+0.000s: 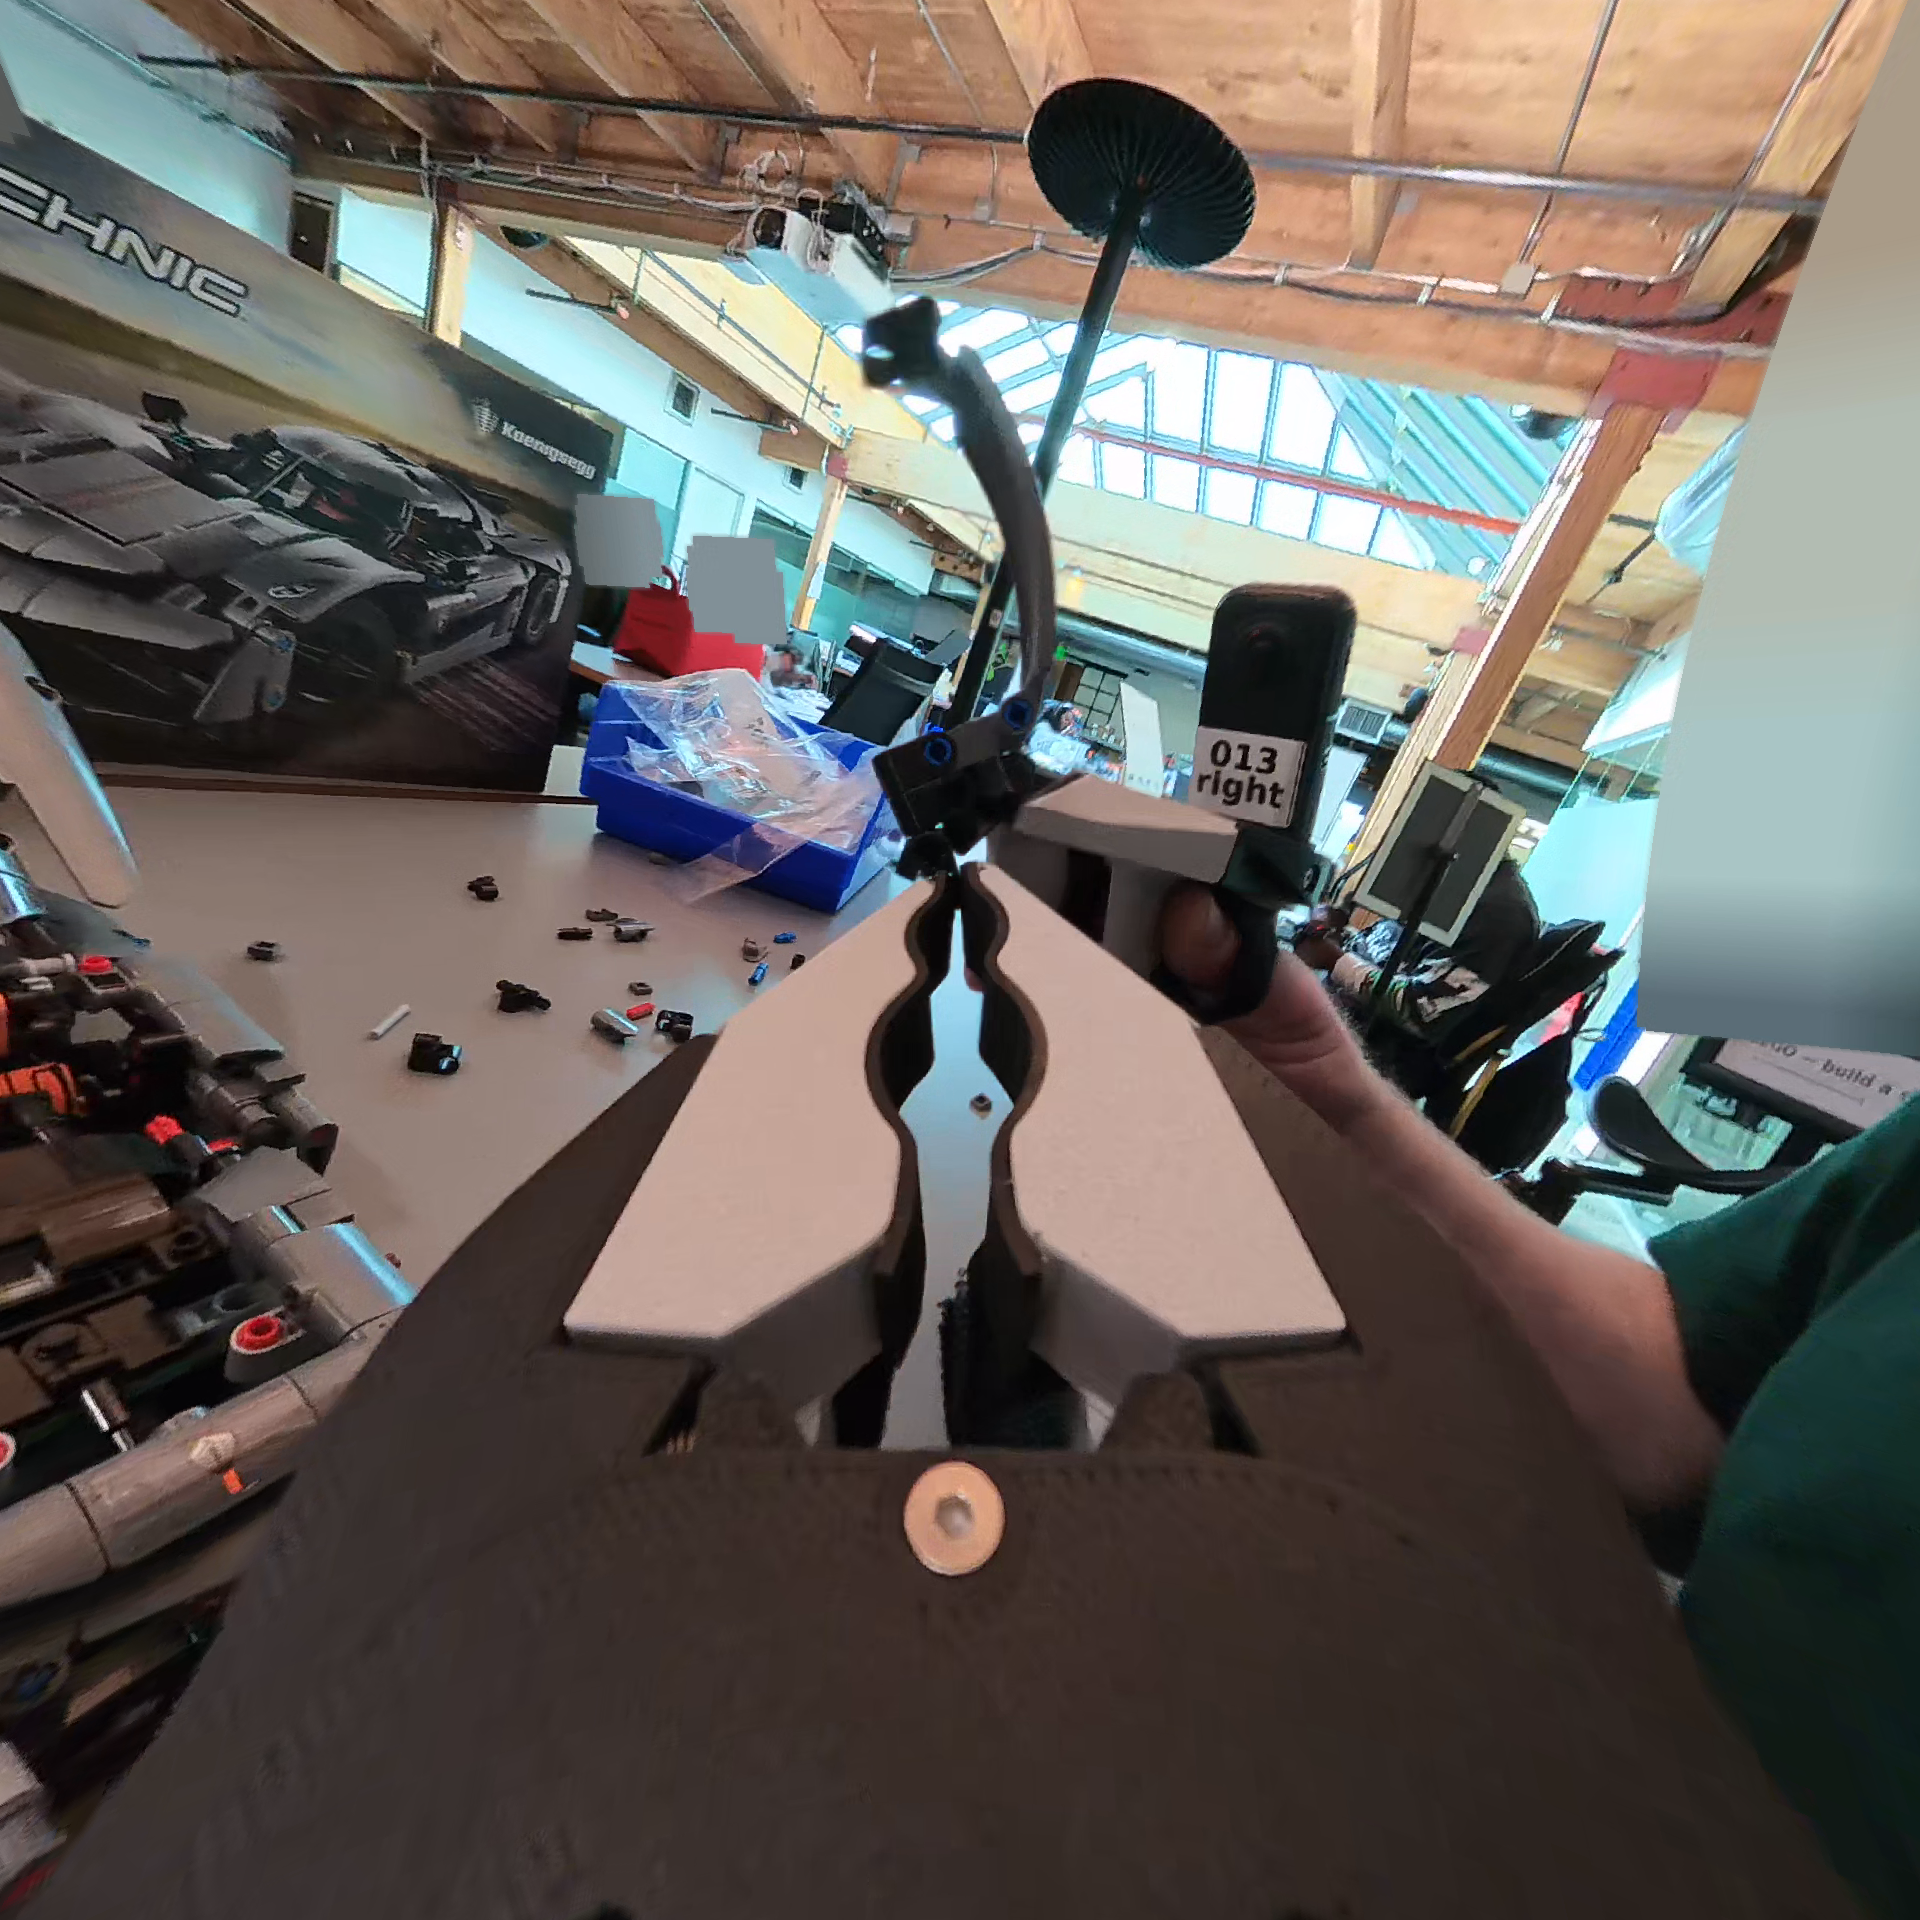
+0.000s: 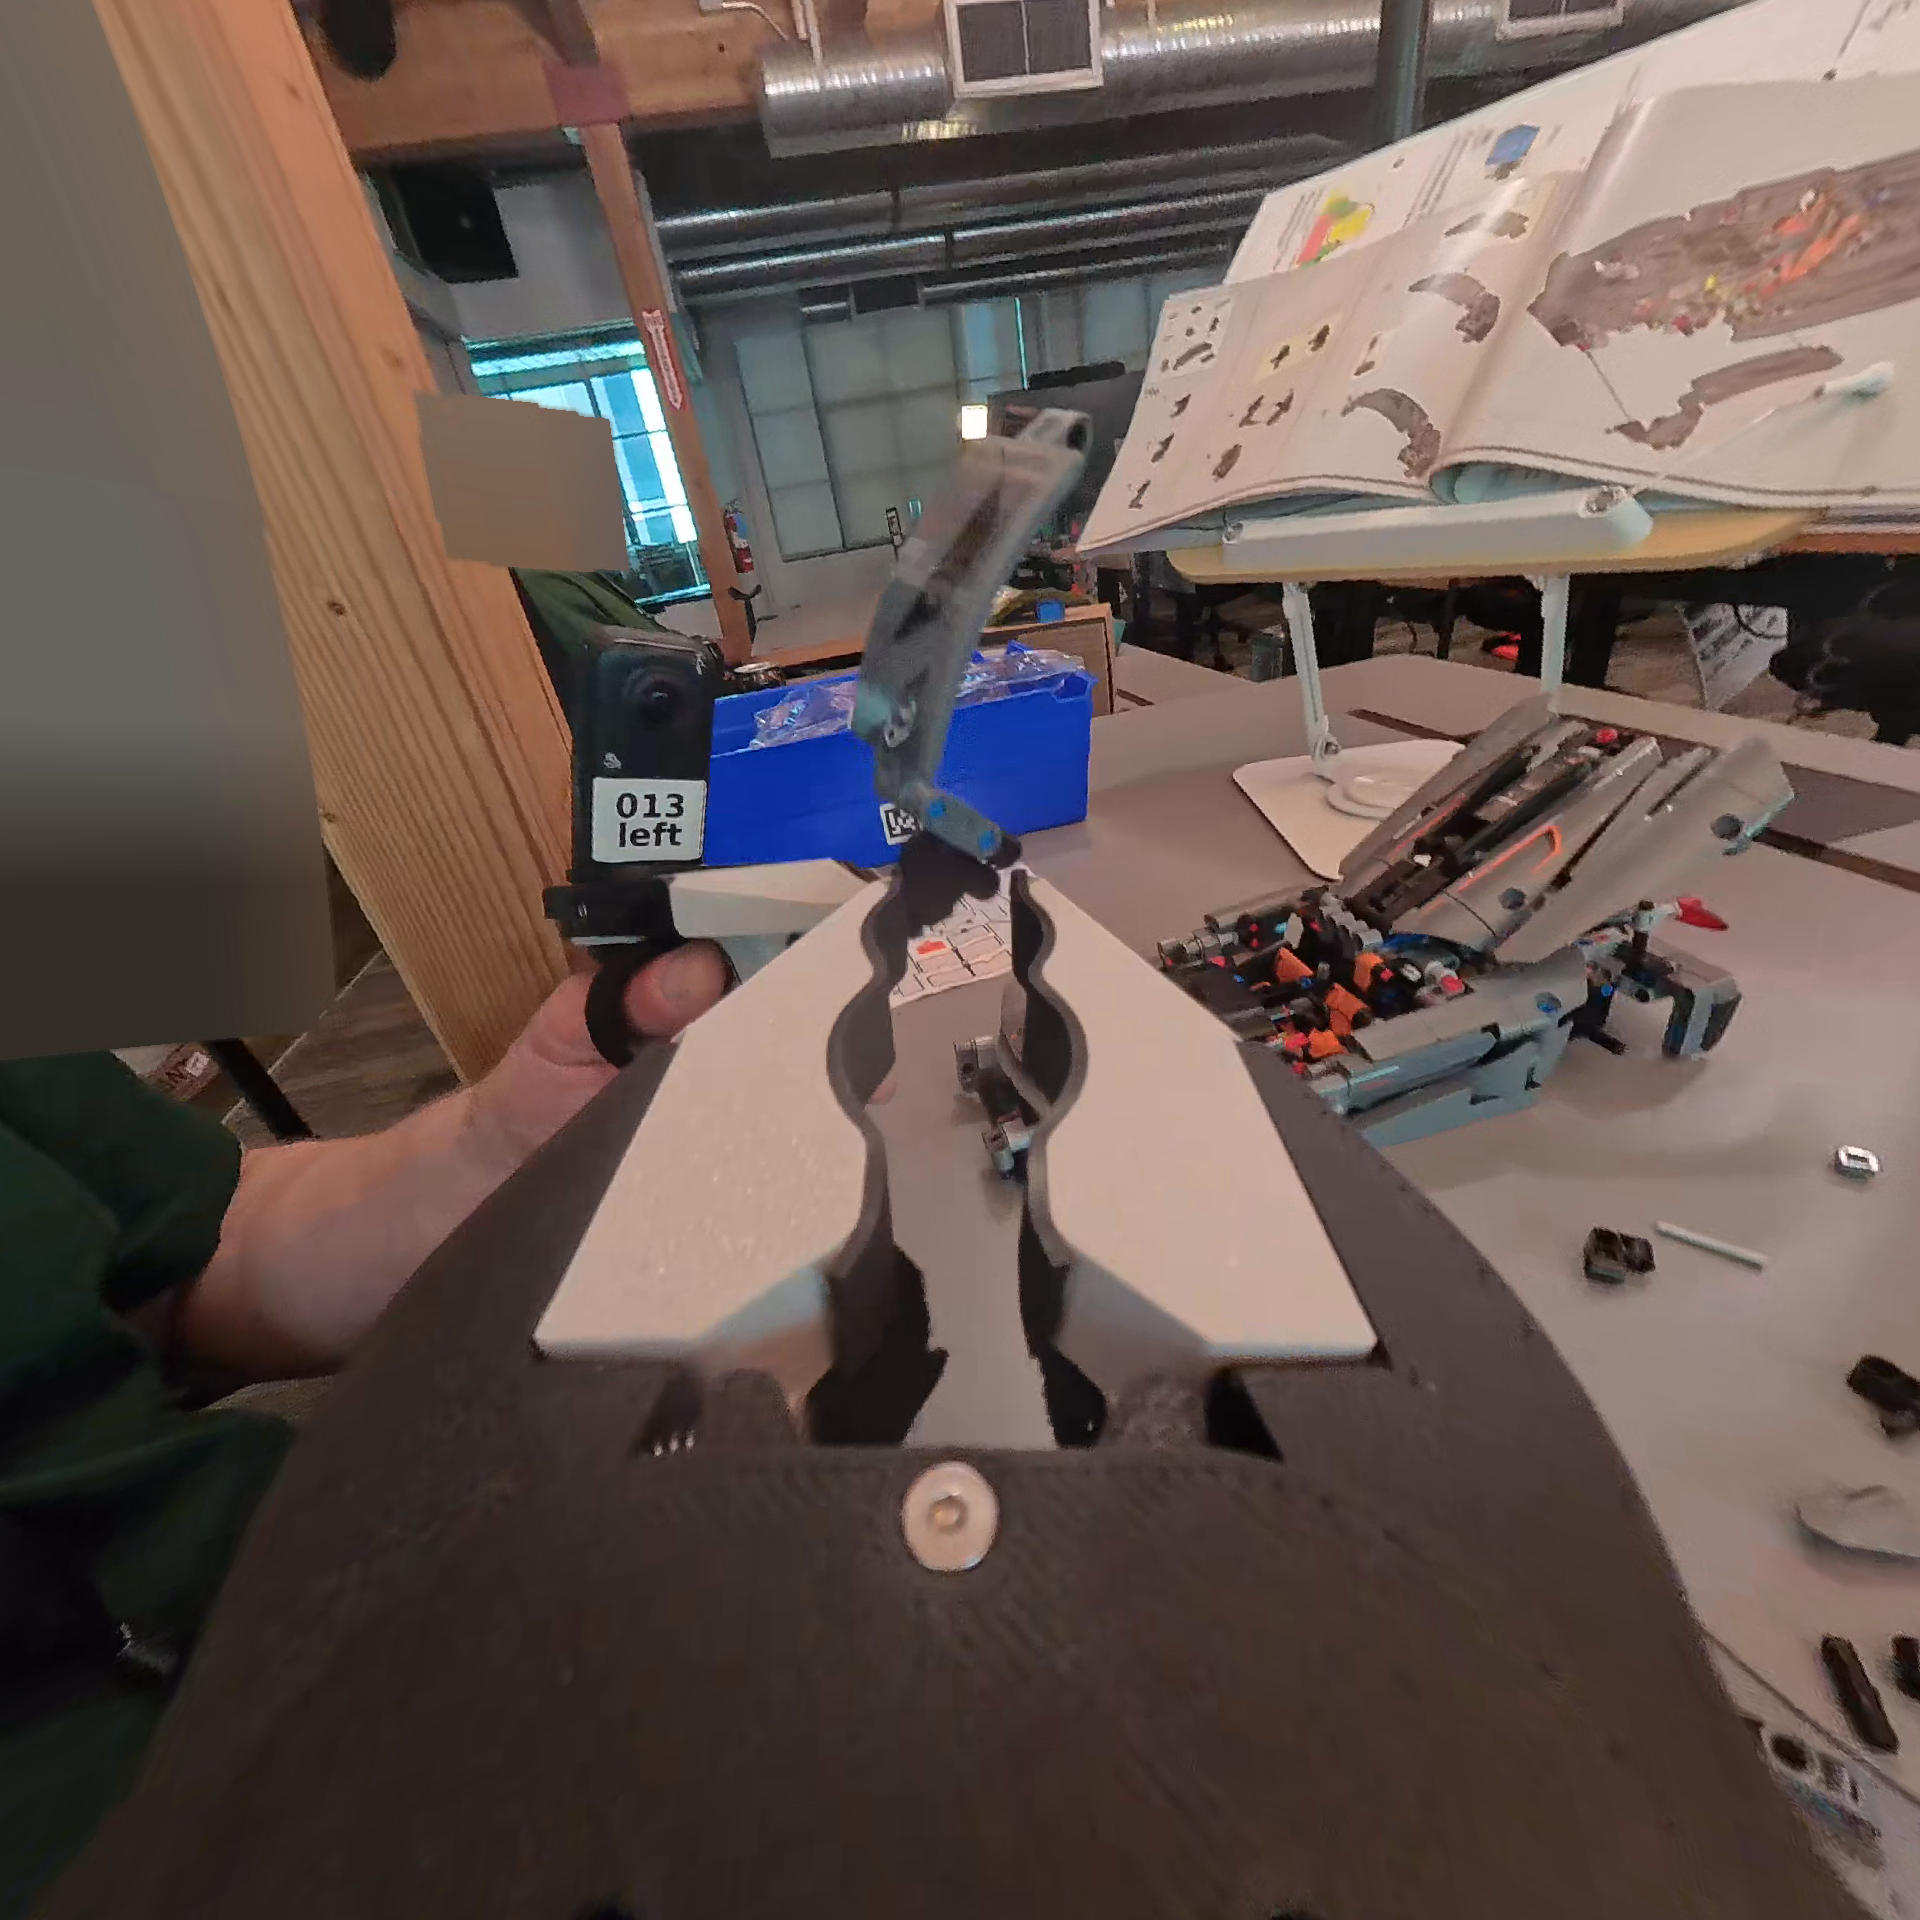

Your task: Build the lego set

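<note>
Left gripper (image 1: 954,883): fingers nearly together, tips pinching the black base of the curved piece, raised above the table.
Right gripper (image 2: 961,883): jaws a little apart, wider than the left; tips sit at the same black base, contact on the left fingertip side only as far as I can tell, so whether it clamps is unclear.
Curved piece (image 1: 1013,520): long grey arched lego part with a black connector on top and blue pins near the bottom, standing up between the two grippers, blurred in the right wrist view (image 2: 951,603).
Car model (image 2: 1475,935): half-built grey lego car with orange and red bits, on the table to the right of the right gripper, rear panels tilted up; also at the left edge of the left wrist view (image 1: 156,1195).
Loose parts (image 1: 540,997): small black, grey, red and blue pieces scattered on the table (image 1: 312,894).
Blue bin (image 1: 727,821): on the table beyond the grippers, crumpled clear bags inside.
Manual (image 2: 1558,291): open on a tilted stand behind the car.
Box (image 1: 260,540): big set box with a car picture, upright behind the table.
Hands: one on each gripper handle, green sleeves.
</note>
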`<state>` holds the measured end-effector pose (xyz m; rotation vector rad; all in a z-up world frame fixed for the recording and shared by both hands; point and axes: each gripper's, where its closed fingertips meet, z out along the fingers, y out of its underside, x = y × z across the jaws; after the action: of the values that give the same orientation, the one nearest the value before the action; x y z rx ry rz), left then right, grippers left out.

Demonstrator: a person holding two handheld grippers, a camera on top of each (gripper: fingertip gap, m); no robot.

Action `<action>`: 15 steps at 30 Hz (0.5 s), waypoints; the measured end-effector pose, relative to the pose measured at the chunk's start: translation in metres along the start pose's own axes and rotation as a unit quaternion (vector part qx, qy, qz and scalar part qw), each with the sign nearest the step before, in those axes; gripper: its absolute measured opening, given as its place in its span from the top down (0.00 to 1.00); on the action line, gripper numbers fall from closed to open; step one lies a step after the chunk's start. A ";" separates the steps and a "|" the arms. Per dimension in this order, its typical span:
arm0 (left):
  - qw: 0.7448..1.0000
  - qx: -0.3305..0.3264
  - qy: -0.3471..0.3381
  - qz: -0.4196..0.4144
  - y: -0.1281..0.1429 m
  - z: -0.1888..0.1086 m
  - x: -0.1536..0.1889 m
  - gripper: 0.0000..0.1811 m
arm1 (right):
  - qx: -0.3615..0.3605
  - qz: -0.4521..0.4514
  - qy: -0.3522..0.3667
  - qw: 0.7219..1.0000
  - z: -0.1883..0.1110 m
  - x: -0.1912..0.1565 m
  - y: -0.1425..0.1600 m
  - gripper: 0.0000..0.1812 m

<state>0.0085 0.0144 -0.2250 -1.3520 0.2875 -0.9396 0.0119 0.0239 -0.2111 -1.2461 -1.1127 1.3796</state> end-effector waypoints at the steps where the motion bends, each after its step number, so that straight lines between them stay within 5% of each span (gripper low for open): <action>1: 1.000 0.007 0.003 -0.010 -0.002 -0.001 0.000 1.00 | -0.005 0.005 0.003 1.000 -0.001 0.002 0.003 0.90; 15: 1.000 0.003 0.007 -0.015 0.004 -0.003 0.000 1.00 | -0.002 0.113 -0.041 0.993 0.014 -0.004 0.015 0.94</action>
<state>0.0080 0.0125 -0.2293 -1.3476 0.2765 -0.9745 -0.0034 0.0173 -0.2244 -1.3605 -1.0543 1.6105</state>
